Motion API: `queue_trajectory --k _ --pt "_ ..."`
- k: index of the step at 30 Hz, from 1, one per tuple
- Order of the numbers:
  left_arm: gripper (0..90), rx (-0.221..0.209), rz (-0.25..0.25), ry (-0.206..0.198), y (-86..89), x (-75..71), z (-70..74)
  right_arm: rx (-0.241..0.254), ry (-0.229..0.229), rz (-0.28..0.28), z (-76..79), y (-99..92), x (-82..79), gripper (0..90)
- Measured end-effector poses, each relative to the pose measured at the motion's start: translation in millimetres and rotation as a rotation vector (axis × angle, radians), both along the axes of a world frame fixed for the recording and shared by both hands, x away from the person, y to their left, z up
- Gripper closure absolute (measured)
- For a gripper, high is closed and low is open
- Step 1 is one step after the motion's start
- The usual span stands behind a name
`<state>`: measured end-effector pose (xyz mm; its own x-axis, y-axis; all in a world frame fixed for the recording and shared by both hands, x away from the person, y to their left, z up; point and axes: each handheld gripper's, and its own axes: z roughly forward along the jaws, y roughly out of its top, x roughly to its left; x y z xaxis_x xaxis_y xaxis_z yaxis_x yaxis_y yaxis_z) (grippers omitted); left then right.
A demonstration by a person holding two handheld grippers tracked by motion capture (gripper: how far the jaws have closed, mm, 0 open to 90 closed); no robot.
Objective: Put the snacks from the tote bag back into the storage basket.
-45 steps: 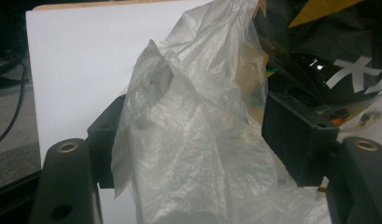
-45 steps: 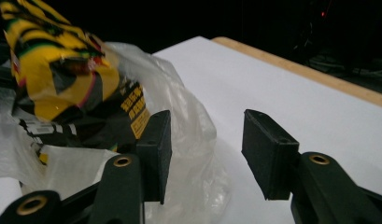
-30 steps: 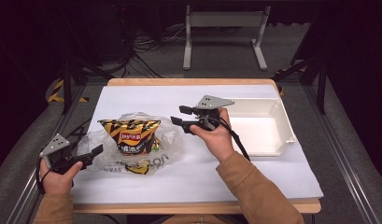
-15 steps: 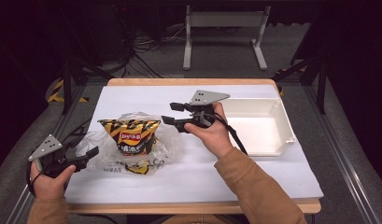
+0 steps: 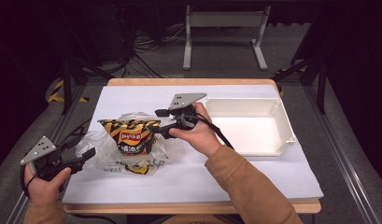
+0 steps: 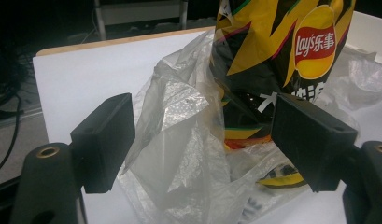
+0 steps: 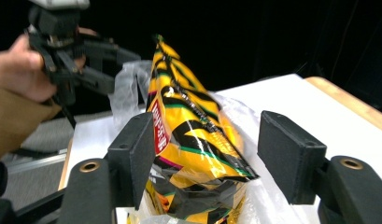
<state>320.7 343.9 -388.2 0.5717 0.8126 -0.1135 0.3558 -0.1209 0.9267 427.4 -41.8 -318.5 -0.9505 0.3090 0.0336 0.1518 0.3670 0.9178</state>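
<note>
A yellow and black chip bag [image 5: 132, 136] stands upright inside a crumpled clear plastic bag [image 5: 101, 142] on the white-covered table [image 5: 254, 177]. My right gripper [image 5: 159, 122] is open at the chip bag's right edge, and the chip bag [image 7: 188, 135] sits between its spread jaws. My left gripper [image 5: 86, 157] is open at the plastic bag's left side, near the table's left edge. Between its jaws lies loose film of the plastic bag [image 6: 188, 140], with the chip bag [image 6: 282, 51] behind it. The left gripper [image 7: 72, 51] also appears far off in the right gripper view.
A white rectangular tray [image 5: 286, 130] rests on the right half of the table, empty inside. Bare white sheet lies in front of the bags and behind them. A metal stand [image 5: 223, 28] and cables [image 5: 146, 51] lie on the floor beyond the table.
My right gripper has moved left from beside the tray until its open jaws straddle the chip bag. The left hand has shifted slightly toward the near edge.
</note>
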Motion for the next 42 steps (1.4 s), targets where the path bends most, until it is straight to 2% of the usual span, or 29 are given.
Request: queue_trajectory --k 4,10,15,21,26,29,37,42 --pt "22.2 0.005 0.008 -0.003 0.4 -1.3 0.8 -0.065 -0.01 0.008 -6.8 12.0 4.0 34.9" --pt "21.8 0.021 0.007 -0.003 -1.0 -1.9 0.9 -0.104 -0.029 0.011 -13.6 20.8 5.5 35.5" --pt "21.9 0.02 0.011 -0.005 -1.2 -1.6 0.4 -0.137 -0.043 0.02 -16.2 25.2 5.1 40.0" --pt "22.3 -0.008 -0.004 -0.002 0.1 -1.0 -0.8 -0.17 -0.077 0.032 -14.9 25.4 4.1 56.7" --pt "22.5 -0.005 -0.003 -0.009 0.6 -1.3 -0.3 -0.22 -0.091 0.035 -15.8 26.7 3.5 71.3" --pt "22.6 -0.005 0.0 -0.009 1.2 -1.5 -0.4 -0.23 -0.095 0.038 -15.7 26.9 3.7 82.1" --pt "22.7 -0.004 0.001 -0.012 -0.1 -1.8 -0.3 -0.245 -0.127 0.032 -14.1 28.4 0.4 87.0" --pt "22.5 -0.007 0.0 -0.016 0.2 -2.5 0.6 -0.228 -0.15 0.016 -13.0 28.5 -1.9 87.5"
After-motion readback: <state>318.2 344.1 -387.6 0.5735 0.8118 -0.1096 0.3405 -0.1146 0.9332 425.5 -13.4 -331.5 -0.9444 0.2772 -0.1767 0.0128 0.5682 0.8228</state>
